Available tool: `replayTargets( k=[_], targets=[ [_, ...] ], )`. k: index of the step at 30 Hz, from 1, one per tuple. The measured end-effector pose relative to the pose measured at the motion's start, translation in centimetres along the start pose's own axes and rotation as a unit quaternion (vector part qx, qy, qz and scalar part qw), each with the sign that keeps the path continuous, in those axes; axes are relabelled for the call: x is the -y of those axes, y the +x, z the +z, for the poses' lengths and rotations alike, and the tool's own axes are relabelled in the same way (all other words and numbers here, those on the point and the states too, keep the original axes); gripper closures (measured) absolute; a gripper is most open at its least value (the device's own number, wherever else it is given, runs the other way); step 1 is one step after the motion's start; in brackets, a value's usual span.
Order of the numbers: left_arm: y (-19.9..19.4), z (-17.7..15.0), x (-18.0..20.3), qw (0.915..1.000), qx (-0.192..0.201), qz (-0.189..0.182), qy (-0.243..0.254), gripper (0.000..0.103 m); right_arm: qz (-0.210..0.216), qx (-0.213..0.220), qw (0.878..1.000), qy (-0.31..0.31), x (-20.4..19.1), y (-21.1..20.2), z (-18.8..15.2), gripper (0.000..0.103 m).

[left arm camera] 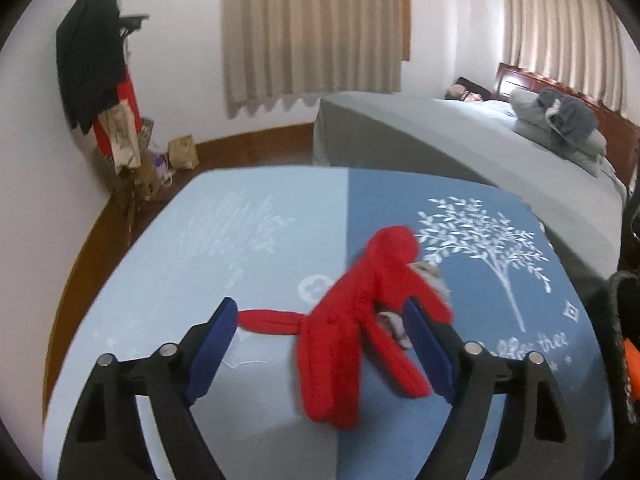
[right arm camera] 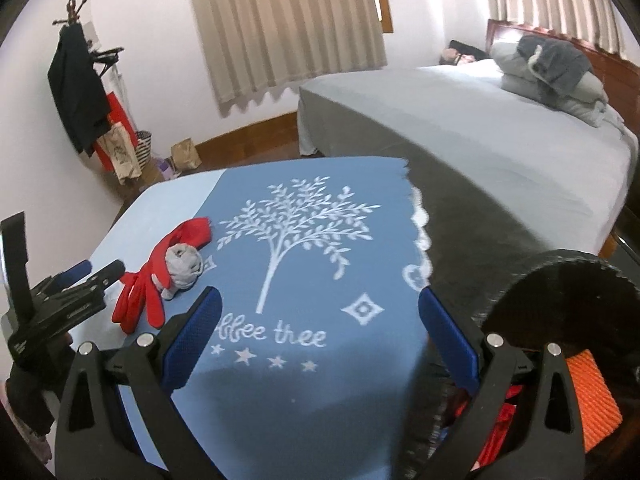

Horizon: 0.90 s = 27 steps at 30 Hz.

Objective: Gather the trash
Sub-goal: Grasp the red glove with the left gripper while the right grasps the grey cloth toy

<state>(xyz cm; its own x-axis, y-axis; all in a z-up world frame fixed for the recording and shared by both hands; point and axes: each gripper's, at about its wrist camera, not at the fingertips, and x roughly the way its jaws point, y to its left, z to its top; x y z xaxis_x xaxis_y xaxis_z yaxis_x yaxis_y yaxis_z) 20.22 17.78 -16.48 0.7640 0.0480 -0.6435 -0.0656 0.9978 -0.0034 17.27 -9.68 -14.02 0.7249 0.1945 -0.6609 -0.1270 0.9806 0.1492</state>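
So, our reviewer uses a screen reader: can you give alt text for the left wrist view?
Open tongs straddle a red glove lying on a blue tablecloth with a white tree print; a grey wad sits beside the glove.

The glove [left arm camera: 372, 320] lies on the bench [left arm camera: 240, 240] between the open fingers of the left gripper [left arm camera: 324, 344], nearer its right finger, with a balled sock [right arm camera: 183, 266] touching the glove's far right side. Ahead of the right gripper [right arm camera: 320, 340] is bare bench, the glove and sock lying off to its left. A basket [right arm camera: 560, 280] stands just right of that gripper, and the bed [right arm camera: 480, 132] lies beyond the bench.
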Motion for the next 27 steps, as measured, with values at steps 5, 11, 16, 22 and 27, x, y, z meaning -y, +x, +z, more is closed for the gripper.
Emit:
replayTargets(
  k=[5, 11, 16, 22, 27],
  targets=[
    [2.2, 0.0, -1.0, 0.9994, -0.022, -0.009, -0.026, 0.028, 0.007, -0.009, 1.000, -0.018, -1.5, 1.3, 0.0, 0.007],
    [4.6, -0.5, -0.9, 0.9979, -0.055, -0.022, -0.026, 0.034, 0.008, -0.021, 0.999, -0.028, -2.1, 2.1, -0.2, 0.007],
    [6.2, -0.9, -0.8, 0.9959, -0.086, -0.022, -0.020, 0.040, 0.006, -0.028, 0.999, -0.030, -2.2, 2.6, -0.5, 0.007],
    [5.8, -0.9, -0.1, 0.9967, -0.079, -0.019, -0.002, 0.076, 0.010, -0.031, 0.999, -0.035, -2.8, 2.8, -0.7, 0.007],
    [5.4, -0.7, 0.3, 0.9973, -0.072, -0.015, -0.002, 0.090, 0.012, -0.029, 0.999, -0.037, -3.2, 2.9, -0.5, 0.007]
  ],
)
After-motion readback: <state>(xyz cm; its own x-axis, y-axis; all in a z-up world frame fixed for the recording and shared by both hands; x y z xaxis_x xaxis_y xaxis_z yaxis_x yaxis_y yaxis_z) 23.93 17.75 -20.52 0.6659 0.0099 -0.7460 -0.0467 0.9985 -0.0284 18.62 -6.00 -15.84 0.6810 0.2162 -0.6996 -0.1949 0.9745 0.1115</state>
